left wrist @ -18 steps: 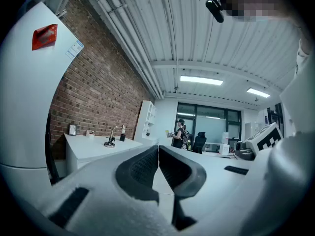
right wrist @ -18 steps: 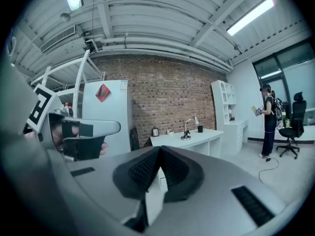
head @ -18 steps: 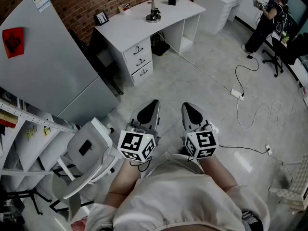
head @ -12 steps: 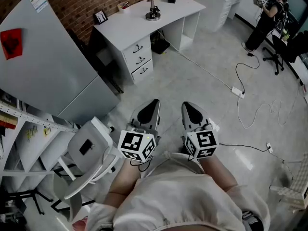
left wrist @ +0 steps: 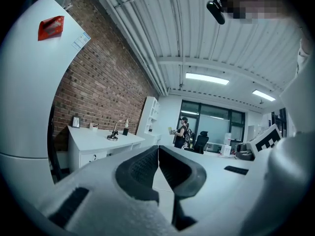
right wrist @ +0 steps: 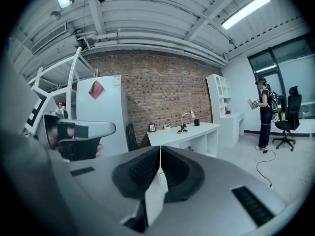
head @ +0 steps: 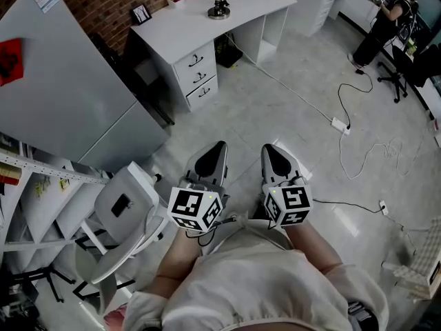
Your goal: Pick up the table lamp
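Note:
The table lamp [head: 220, 3], a chrome gooseneck with a round base, stands on the white desk [head: 193, 26] far ahead by the brick wall. It shows small as the lamp [left wrist: 115, 132] in the left gripper view and the lamp [right wrist: 184, 123] in the right gripper view. My left gripper [head: 219, 147] and right gripper [head: 267, 149] are held side by side close to my body, both shut with nothing between the jaws, several steps from the desk.
A large white refrigerator [head: 62, 88] stands at left, with a shelf rack [head: 27, 185] and a white chair [head: 127, 212] near my left side. A power strip and cables [head: 341, 126] lie on the floor at right. A person [head: 386, 19] stands far right beside office chairs.
The desk and lamp have slid up and left toward the top edge of the head view. Both grippers keep their place and stay shut.

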Demonstrator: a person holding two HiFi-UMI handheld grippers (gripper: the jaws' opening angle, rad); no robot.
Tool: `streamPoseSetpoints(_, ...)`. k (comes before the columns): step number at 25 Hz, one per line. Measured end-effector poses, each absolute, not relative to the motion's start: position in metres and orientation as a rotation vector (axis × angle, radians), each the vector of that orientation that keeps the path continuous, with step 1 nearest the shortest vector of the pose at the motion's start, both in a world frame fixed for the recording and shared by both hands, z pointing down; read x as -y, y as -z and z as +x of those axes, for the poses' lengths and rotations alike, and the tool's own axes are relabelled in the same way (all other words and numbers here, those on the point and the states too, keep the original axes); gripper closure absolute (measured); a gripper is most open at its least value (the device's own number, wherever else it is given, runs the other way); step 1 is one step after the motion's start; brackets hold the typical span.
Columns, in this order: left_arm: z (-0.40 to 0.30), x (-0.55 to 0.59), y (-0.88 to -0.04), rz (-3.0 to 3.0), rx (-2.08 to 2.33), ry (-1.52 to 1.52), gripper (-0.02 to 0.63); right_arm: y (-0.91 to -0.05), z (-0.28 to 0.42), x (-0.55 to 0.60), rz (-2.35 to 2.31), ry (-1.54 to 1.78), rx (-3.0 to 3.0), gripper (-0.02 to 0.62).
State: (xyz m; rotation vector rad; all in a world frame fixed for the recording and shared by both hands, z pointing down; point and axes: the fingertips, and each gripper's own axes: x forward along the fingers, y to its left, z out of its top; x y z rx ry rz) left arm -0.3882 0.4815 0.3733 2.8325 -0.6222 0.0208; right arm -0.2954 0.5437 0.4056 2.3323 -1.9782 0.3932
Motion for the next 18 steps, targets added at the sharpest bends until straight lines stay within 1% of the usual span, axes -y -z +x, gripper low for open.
streamPoseSetpoints(3,-0.379,-0.475,-0.385,2.800,0.649,-0.045,0.586,-0.414,-0.282,-0.536,2.302,-0.417,1.984,0.568)
streamPoseSetpoints(9,-0.344,-0.436,-0.392,2.762,0.763,-0.053,0.586,-0.419,-0.234,-0.495,2.278,-0.436,2.058,0.566)
streamPoseSetpoints(14,-0.293,-0.397,-0.395,2.733,0.856,-0.066,0.586,-0.415,-0.175,-0.453,2.253,-0.442,2.119,0.566)
streamPoseSetpoints(18,-0.236,-0.376,-0.392,2.721,0.872,-0.064,0.586,-0.411,-0.113,-0.426,2.222,-0.433,2.111,0.566)
